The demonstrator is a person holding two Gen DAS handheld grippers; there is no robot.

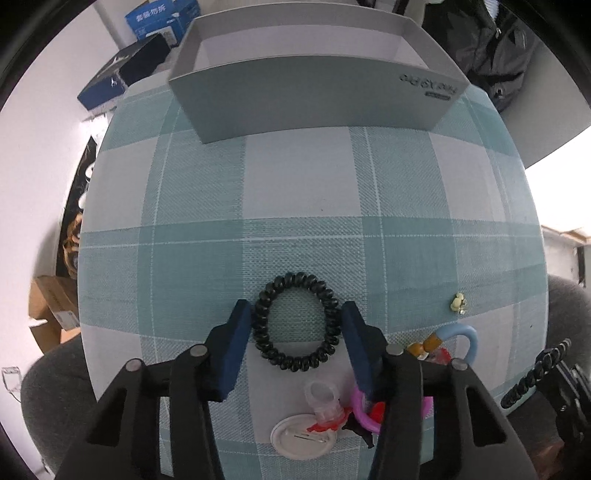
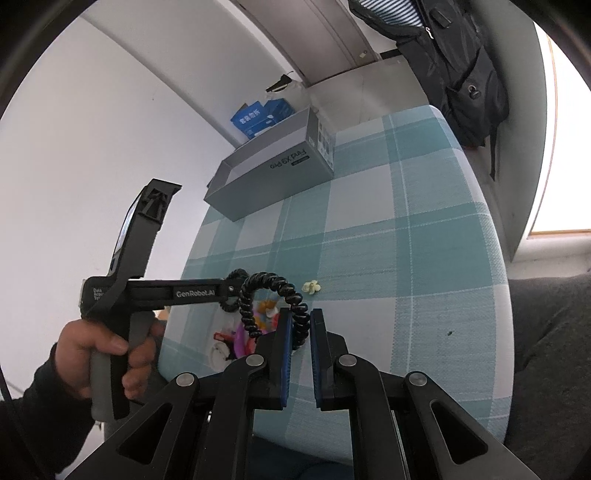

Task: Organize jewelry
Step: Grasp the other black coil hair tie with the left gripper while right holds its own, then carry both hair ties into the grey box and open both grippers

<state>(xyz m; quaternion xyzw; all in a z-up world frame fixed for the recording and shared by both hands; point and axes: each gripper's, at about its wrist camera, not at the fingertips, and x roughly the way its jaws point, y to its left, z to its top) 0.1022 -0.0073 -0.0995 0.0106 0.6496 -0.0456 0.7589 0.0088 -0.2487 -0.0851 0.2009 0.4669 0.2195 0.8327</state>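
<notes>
A black spiral hair tie (image 1: 295, 321) lies flat on the checked tablecloth. My left gripper (image 1: 295, 314) is open, its blue pads on either side of the tie, close to it. My right gripper (image 2: 300, 314) is shut on a second black spiral hair tie (image 2: 273, 302) and holds it up above the table; that tie also shows at the right edge of the left wrist view (image 1: 535, 373). An open grey box (image 1: 314, 85) stands at the far end of the table, also in the right wrist view (image 2: 273, 173).
A pile of trinkets lies near the front edge: a round white badge (image 1: 301, 435), a clear ring (image 1: 325, 398), a purple band (image 1: 360, 410), a blue-and-bead bracelet (image 1: 458, 336). A small yellow flower charm (image 1: 458, 302) lies to the right. Blue cartons (image 1: 162, 18) stand behind the box.
</notes>
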